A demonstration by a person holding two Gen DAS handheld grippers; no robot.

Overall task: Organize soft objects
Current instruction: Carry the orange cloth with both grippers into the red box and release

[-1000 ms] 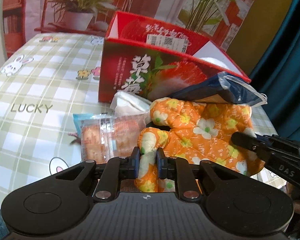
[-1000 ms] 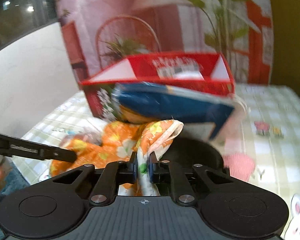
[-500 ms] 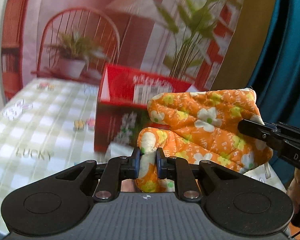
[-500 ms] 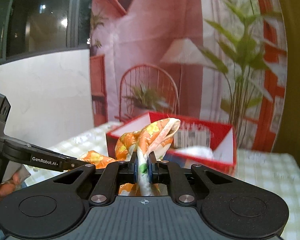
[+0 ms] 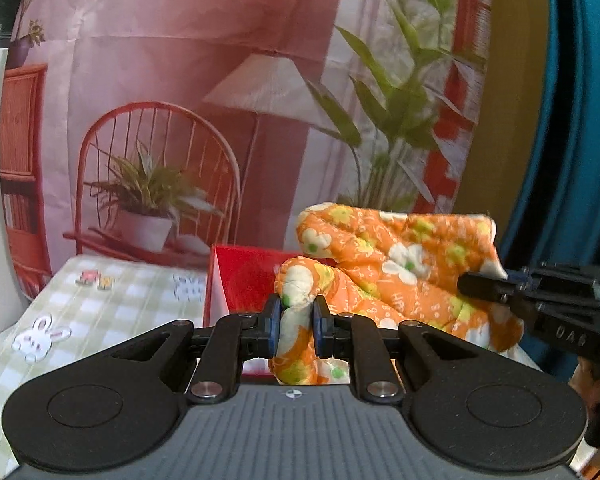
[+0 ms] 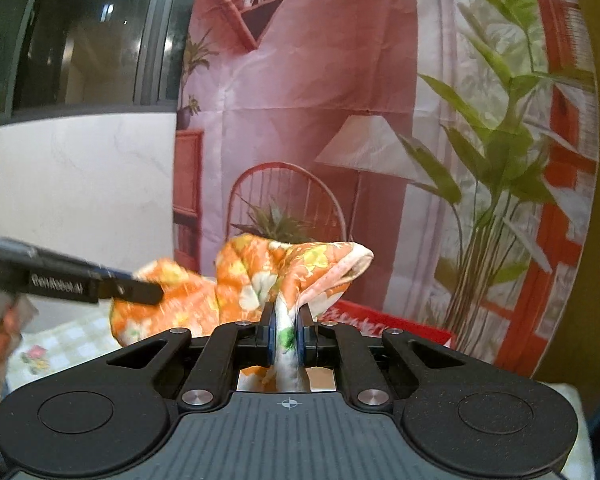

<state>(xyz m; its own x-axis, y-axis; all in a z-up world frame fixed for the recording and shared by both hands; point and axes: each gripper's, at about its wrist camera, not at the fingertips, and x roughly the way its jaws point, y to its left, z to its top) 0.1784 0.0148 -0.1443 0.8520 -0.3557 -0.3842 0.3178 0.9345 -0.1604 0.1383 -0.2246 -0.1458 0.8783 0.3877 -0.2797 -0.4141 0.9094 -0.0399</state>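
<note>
From the left wrist view, the table (image 5: 100, 304) with its green check cloth and rabbit prints lies at the far left, a printed backdrop (image 5: 180, 100) of a red chair, potted plant and lamp hanging behind it. Next comes the red box (image 5: 240, 280), standing on the table with its top open; the lifted mitt hides most of its right side. The left tongs (image 5: 295, 326) are clamped on a padded lobe of the orange floral mitt (image 5: 400, 260), which hangs in the air in front of and above the box, clear of the table. Further right, the right tongs (image 5: 484, 286) pinch the mitt's other edge, and a hand (image 5: 592, 384) shows below them against a teal curtain (image 5: 572, 120). In the right wrist view, the left tongs' arm (image 6: 100, 286) reaches in from the left to the mitt (image 6: 260, 272), somewhat blurred; the right tongs (image 6: 286, 336) are closed on a thin fold of it, and the box rim (image 6: 380, 320) shows just beyond, probably right under the mitt.
</note>
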